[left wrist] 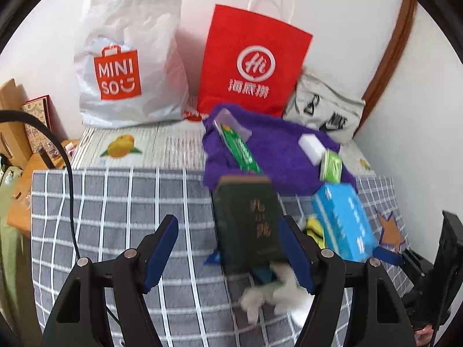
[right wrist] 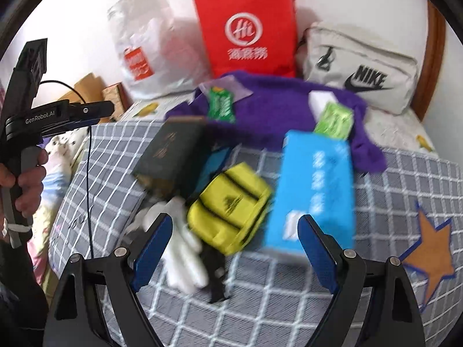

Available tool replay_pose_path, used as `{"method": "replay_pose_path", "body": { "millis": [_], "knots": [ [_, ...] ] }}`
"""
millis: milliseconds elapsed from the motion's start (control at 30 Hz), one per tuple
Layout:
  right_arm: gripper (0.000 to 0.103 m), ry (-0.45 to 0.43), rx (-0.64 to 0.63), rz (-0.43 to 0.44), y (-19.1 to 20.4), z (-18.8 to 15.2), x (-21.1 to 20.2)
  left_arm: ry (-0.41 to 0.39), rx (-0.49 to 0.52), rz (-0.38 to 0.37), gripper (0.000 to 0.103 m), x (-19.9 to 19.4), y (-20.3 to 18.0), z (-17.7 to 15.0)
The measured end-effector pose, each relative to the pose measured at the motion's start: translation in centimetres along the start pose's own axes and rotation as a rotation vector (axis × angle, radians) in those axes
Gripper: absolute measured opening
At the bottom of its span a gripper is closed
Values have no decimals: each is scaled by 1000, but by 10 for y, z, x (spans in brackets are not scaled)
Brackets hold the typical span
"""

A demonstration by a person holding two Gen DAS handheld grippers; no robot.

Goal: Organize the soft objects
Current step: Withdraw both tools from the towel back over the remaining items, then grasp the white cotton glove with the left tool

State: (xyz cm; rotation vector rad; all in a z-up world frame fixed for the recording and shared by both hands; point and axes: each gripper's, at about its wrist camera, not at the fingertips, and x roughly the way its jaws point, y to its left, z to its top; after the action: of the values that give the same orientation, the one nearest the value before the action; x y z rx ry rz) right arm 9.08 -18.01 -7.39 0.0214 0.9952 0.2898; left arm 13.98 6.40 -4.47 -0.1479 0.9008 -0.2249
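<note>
Two handheld grippers are hovering over a bed covered by a grey checked blanket (left wrist: 115, 217). The left gripper (left wrist: 228, 253) is gaping, released, grasping nothing, with a dark green book (left wrist: 249, 222) lying beyond its fingers. The right gripper (right wrist: 234, 245) is also spread wide and empty, above a white glove (right wrist: 179, 257) and a yellow pouch (right wrist: 231, 208). A blue tissue box (right wrist: 315, 190) is lying just right of the pouch. Farther back, a purple towel (right wrist: 277, 107) is carrying green packets. Against the far wall are leaning a white Miniso bag (left wrist: 127, 57), a red paper bag (left wrist: 251, 60) and a grey Nike pouch (right wrist: 361, 69).
</note>
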Motion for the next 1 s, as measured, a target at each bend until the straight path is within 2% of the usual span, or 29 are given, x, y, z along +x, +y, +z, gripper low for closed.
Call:
{"method": "replay_pose_path", "body": {
  "millis": [300, 400, 500, 567, 633, 733, 800, 900, 933, 1000],
  "knots": [
    [87, 44, -18, 46, 26, -27, 14, 98, 39, -48, 71, 24, -10, -67],
    [87, 51, -25, 31, 26, -31, 15, 128, 83, -23, 71, 40, -14, -80],
    [87, 59, -8, 21, 17, -35, 13, 135, 159, 9, 64, 54, -22, -89],
    [87, 66, 10, 10, 9, -38, 12, 138, 178, 4, 57, 61, -25, -91],
    [87, 70, 32, -2, 0, -41, 10, 151, 191, -18, 54, 67, -26, -94],
    [87, 69, 54, -19, -10, -42, 7, 141, 236, 0, 52, 70, -31, -96],
    [87, 66, 65, -26, -16, -42, 6, 143, 262, 14, 47, 72, -35, -97],
    [87, 65, 82, -31, -23, -41, 7, 137, 302, 15, 32, 71, -43, -98],
    [87, 66, 88, -29, -24, -41, 8, 151, 304, -13, 23, 71, -45, -98],
    [87, 70, 95, -24, -25, -42, 10, 154, 313, -5, 23, 73, -47, -99]
  ]
}}
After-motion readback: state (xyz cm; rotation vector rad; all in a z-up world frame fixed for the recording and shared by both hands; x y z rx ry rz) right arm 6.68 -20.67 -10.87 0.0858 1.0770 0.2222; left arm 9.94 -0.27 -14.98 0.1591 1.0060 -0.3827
